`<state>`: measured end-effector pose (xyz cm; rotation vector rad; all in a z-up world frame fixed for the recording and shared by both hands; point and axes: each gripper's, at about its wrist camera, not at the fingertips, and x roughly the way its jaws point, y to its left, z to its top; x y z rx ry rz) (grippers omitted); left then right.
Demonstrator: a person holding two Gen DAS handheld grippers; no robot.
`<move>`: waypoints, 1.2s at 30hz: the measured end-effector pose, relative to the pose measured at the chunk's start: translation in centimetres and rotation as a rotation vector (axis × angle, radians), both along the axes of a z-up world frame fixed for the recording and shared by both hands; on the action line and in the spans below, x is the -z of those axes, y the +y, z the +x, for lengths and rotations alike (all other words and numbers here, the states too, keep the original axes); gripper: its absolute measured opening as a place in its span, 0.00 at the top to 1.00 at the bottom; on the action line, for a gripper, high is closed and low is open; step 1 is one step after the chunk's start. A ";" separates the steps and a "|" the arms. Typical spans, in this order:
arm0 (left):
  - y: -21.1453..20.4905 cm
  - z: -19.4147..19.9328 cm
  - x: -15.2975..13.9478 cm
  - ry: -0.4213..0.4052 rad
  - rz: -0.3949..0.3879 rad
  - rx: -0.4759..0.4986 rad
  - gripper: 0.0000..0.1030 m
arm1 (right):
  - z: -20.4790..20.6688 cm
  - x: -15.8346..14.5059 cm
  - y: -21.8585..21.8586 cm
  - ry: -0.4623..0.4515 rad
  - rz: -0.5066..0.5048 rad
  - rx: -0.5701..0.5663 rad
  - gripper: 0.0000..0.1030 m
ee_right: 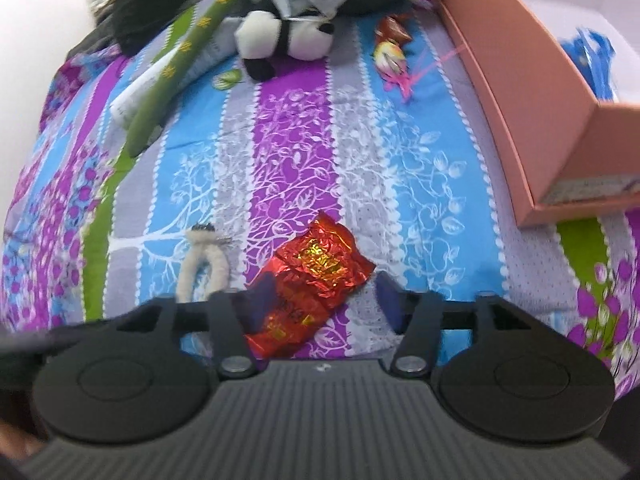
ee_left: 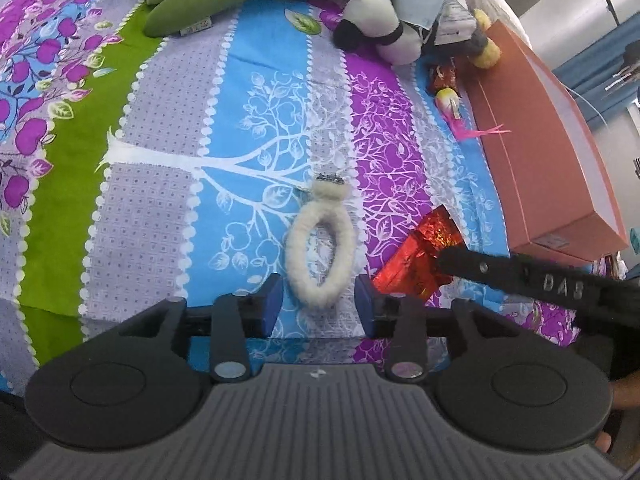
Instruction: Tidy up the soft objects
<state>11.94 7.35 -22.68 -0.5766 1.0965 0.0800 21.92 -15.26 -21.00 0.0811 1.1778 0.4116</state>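
Observation:
A cream fuzzy loop point(ee_left: 320, 250) lies on the patterned bedsheet point(ee_left: 248, 92). My left gripper point(ee_left: 319, 305) is open, its blue pads on either side of the loop's near end, low over the sheet. A red foil packet point(ee_right: 316, 280) lies flat on the sheet. My right gripper point(ee_right: 320, 300) is open around the packet's near end, the left pad over the foil. The loop also shows in the right wrist view point(ee_right: 202, 266), and the packet shows in the left wrist view point(ee_left: 416, 258) under the right gripper's finger point(ee_left: 520, 276).
An open salmon cardboard box point(ee_right: 516, 92) lies on the right, also in the left wrist view point(ee_left: 548, 144), with something blue inside point(ee_right: 592, 56). A panda plush point(ee_left: 380, 32), a green cushion point(ee_left: 224, 0), a yellow plush point(ee_left: 486, 48) and small wrapped toys point(ee_right: 394, 62) lie at the far end.

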 end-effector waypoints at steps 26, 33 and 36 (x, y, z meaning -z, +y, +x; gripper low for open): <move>-0.2 0.4 0.1 -0.017 -0.002 -0.019 0.50 | 0.5 1.1 2.1 -0.091 -0.094 0.000 0.39; -1.3 2.2 0.5 -0.026 0.069 0.022 0.50 | 0.1 0.4 0.9 -0.143 -0.120 -0.107 0.39; -1.9 2.8 0.7 -0.042 0.117 0.042 0.50 | 0.0 0.3 0.7 -0.161 -0.133 -0.139 0.47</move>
